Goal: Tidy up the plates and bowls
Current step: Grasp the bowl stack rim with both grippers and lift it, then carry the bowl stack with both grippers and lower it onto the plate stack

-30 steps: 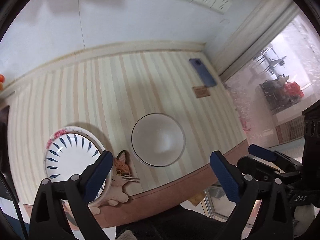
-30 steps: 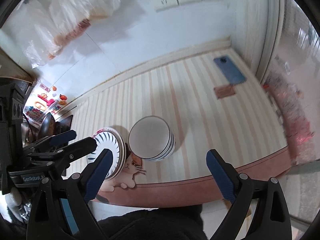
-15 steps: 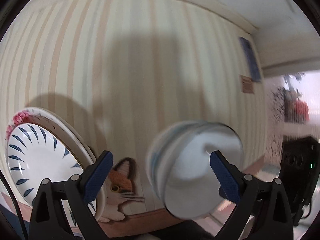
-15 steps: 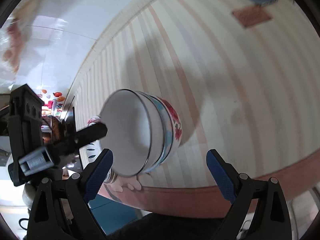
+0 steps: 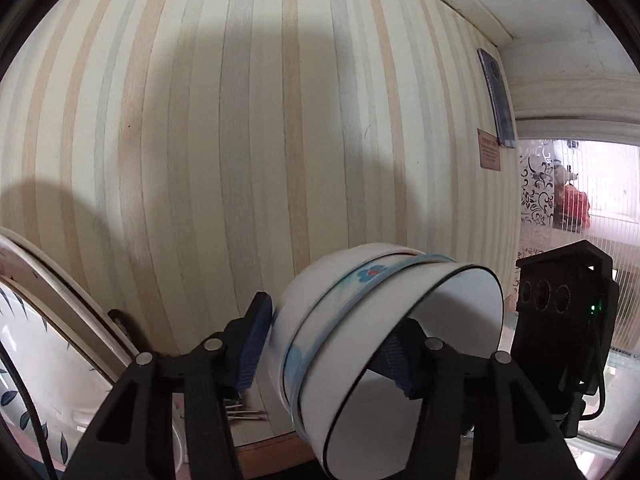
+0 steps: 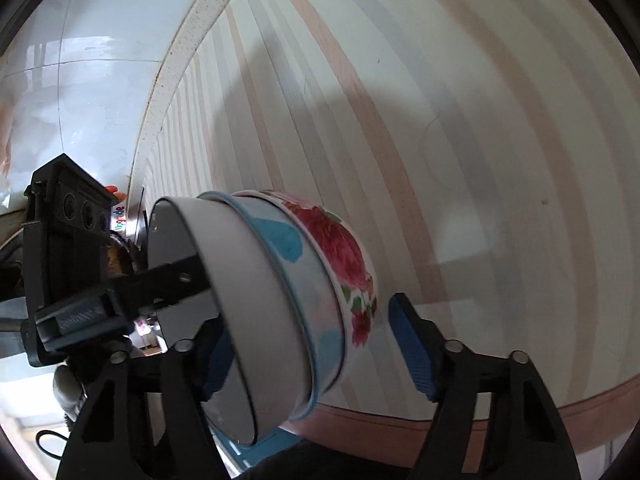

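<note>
Three nested bowls [image 5: 384,344] tilted on striped counter; stacked plates [image 5: 36,344] beside.

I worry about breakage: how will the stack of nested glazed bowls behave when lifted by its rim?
The stack of nested glazed bowls looks heavy for its size. Its glossy walls probably slip against the left gripper and right gripper pads. The loosely nested bowls may shift and chip.

We see a home, most likely a kitchen or dining corner. A table with a pale striped wood-look top [image 5: 248,128] and a reddish-brown edge meets glossy white wall tiles [image 6: 80,92]. Nested white ceramic bowls with blue and red flower patterns [image 6: 304,280] and white plates with dark blue leaf marks [image 5: 36,364] rest on it, beside a frosted glass panel with a dark floral pattern [image 5: 538,192].
</note>
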A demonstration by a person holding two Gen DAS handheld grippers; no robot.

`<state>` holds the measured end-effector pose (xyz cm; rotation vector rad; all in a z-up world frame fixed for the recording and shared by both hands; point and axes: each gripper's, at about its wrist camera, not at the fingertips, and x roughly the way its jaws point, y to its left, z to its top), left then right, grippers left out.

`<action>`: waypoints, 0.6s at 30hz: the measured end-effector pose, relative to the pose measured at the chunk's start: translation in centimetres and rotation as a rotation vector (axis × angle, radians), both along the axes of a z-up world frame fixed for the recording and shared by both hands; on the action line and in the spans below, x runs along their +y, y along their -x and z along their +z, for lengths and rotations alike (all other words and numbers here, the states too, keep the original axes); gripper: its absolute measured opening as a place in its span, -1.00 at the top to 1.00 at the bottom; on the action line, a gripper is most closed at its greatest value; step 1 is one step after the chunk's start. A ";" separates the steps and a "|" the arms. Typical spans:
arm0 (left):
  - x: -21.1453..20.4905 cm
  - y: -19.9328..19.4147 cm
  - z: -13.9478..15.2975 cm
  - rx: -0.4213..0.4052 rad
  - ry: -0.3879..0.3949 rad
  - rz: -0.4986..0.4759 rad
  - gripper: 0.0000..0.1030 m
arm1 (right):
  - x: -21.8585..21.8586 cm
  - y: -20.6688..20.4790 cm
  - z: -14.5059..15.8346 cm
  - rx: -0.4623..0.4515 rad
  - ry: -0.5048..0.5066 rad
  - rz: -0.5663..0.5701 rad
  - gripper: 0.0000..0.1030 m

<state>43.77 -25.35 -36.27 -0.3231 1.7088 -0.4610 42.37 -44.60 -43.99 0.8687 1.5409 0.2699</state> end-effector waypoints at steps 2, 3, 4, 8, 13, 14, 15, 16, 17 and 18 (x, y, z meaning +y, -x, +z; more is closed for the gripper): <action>0.1 0.3 0.3 -0.023 0.000 -0.003 0.06 | 0.3 0.0 -0.5 0.002 0.002 -0.009 -0.20; 0.1 0.4 0.3 -0.029 -0.001 -0.004 0.06 | 0.3 0.0 -0.5 -0.002 0.000 -0.015 -0.19; 0.3 0.5 0.4 -0.034 -0.003 0.001 0.06 | 0.3 0.0 -0.5 -0.006 0.001 -0.014 -0.19; 0.7 0.9 0.5 -0.036 -0.006 0.031 0.06 | 0.7 -0.1 -0.3 -0.033 0.011 0.007 -0.19; 1.1 1.0 1.4 -0.048 -0.018 0.054 0.06 | 1.0 -0.4 0.4 -0.053 0.025 0.045 -0.19; 1.3 1.0 1.7 -0.054 -0.019 0.062 0.06 | 0.9 -0.2 0.6 -0.054 0.022 0.050 -0.19; 1.5 1.0 1.9 -0.056 -0.019 0.065 0.06 | 1.1 -0.4 0.8 -0.054 0.018 0.059 -0.19; 1.8 1.0 2.2 -0.057 -0.018 0.074 0.06 | 1.2 -0.5 0.9 -0.057 0.016 0.061 -0.19; 2.2 1.0 2.6 -0.059 -0.018 0.086 0.05 | 1.2 -0.3 1.2 -0.061 0.014 0.067 -0.19; 2.4 1.0 2.9 -0.061 -0.017 0.088 0.06 | 1.5 -0.5 1.5 -0.064 0.013 0.080 -0.19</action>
